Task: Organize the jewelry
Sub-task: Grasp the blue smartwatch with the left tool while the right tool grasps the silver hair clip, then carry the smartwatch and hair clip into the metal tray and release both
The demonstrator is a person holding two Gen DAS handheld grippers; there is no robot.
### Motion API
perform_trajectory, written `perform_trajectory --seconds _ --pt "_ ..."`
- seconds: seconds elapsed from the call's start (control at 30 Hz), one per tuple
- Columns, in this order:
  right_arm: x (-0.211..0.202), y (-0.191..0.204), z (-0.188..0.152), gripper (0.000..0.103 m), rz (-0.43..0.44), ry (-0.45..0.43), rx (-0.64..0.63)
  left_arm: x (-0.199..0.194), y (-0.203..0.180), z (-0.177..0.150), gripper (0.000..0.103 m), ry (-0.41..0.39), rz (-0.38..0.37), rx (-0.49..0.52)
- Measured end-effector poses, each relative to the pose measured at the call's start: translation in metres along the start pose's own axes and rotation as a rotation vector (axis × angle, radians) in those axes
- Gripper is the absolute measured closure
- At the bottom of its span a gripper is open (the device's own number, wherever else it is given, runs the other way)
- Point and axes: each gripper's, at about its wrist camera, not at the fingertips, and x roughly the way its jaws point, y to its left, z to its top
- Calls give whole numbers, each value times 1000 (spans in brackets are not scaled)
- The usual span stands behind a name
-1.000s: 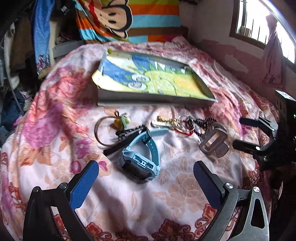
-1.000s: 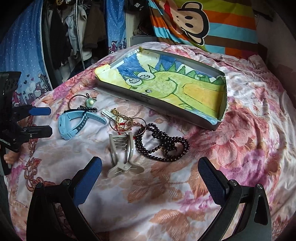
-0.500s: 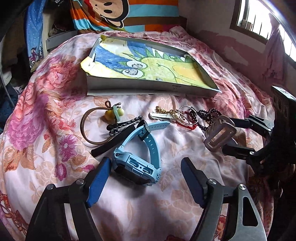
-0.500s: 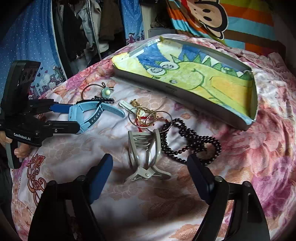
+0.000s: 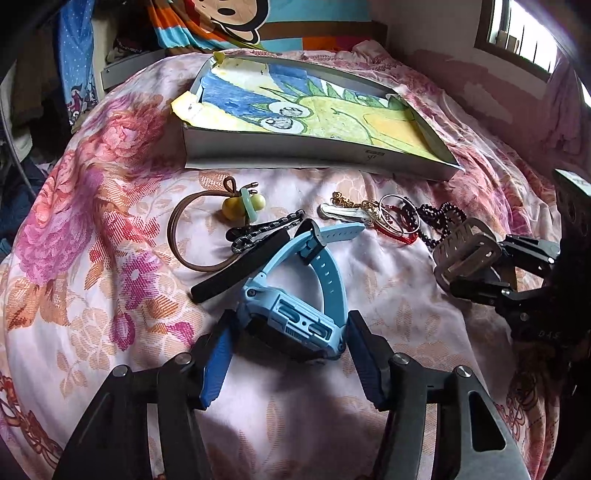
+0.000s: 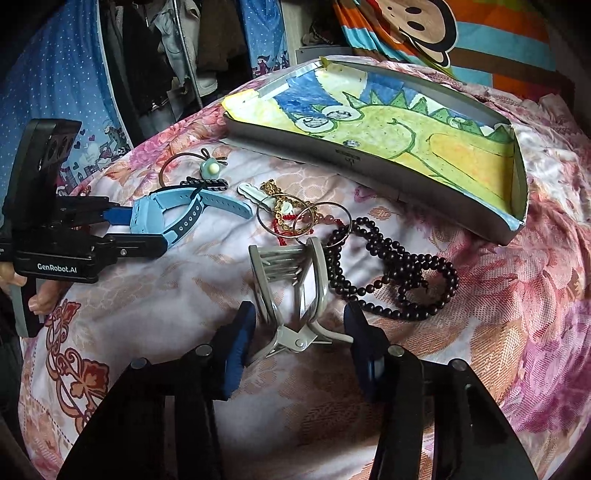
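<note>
A light blue watch (image 5: 295, 317) lies on the floral bedspread, its case between the fingers of my left gripper (image 5: 286, 354), which stands open around it. A grey hair claw clip (image 6: 291, 295) lies between the fingers of my right gripper (image 6: 299, 350), also open. Dark bead necklace (image 6: 391, 273), thin bangles (image 6: 306, 221), a gold chain (image 6: 277, 192) and a brown hair tie with a green charm (image 5: 240, 206) lie beside them. A shallow box with a dinosaur drawing (image 5: 314, 122) sits behind. The watch (image 6: 173, 221) shows in the right wrist view too.
The bed's floral cover (image 5: 92, 221) slopes off at the left. A monkey-print pillow (image 5: 229, 18) sits behind the box. Hanging clothes (image 6: 147, 55) stand beyond the left edge. A wall and window (image 5: 517, 37) are at the right.
Both grippers have moved forward and down. The left one's fingers have narrowed around the watch case; the right one's fingers have narrowed around the claw clip.
</note>
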Motion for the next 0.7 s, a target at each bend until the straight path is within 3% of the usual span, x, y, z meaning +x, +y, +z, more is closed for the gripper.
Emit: perform_trajectory --seconds 0.27,0.47,0.7 --pt "-17 3 1 59 -15 -54 -12 -10 -7 -3 47 -6 -90 -35" --pt "-17 2 0 59 -14 -54 -9 -14 -11 -4 47 -28 -114 -45" --pt "-33 0 2 59 -23 -117 4 -29 -20 -5 48 -64 -137 -22"
